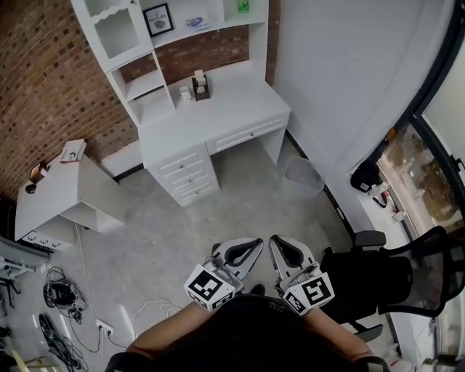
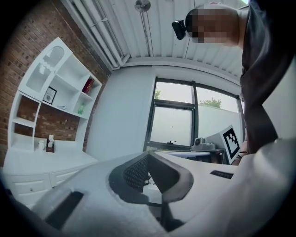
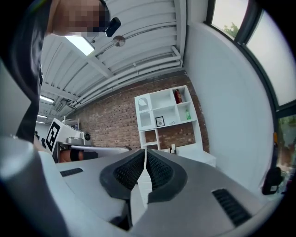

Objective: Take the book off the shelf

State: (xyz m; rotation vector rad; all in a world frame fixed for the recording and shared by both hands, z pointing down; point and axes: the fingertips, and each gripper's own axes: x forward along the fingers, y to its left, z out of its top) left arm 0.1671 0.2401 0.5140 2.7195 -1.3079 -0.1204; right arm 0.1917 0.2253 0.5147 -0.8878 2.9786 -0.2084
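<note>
While left gripper [image 2: 149, 157] and right gripper [image 3: 145, 155] were pinched shut, empty, far from shelf [image 3: 164, 109], book [image 3: 177, 96] looked stiff, light; best pinched at spine.

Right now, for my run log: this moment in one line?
phase: pre-reach | left gripper: shut, empty | right gripper: shut, empty | book: shelved, untouched

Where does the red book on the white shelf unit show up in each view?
Head view: not in it; the frame's top edge cuts off the shelf unit below its top row.
Left gripper view: red book, upper left, in the unit's top right compartment.
Right gripper view: red book, above centre, slightly right, same compartment.
Shared landmark: green bottle, in the compartment under the book's.
</note>
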